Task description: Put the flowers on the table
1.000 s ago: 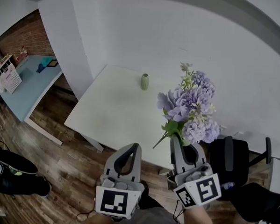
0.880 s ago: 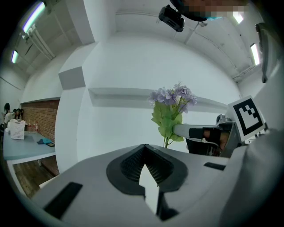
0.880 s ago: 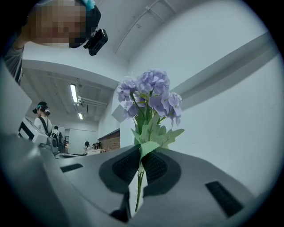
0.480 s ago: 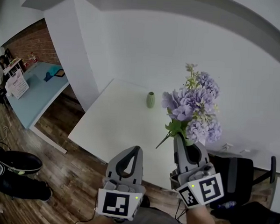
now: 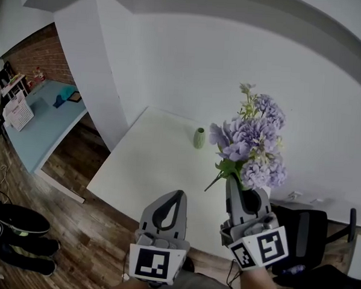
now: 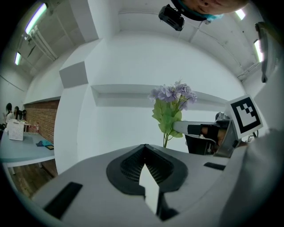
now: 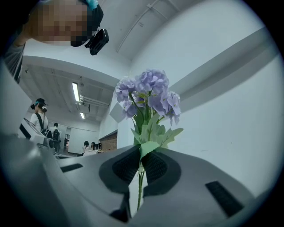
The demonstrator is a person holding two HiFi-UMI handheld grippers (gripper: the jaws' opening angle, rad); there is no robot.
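Table: white table, low in the head view, at 11 o'clock from both grippers.
Flowers: purple flowers held upright in the air. Their green stems are pinched between the right gripper's jaws, and the blooms rise to 12 o'clock above them.
Right gripper: right gripper points up to 12 o'clock, jaws clamped on the stems.
Left gripper: left gripper sits at 8 o'clock of the right one, pointing to 12 o'clock. Its jaws are pressed together with nothing between them.
Vase: small green vase stands on the table's far side, at 9 o'clock of the blooms.
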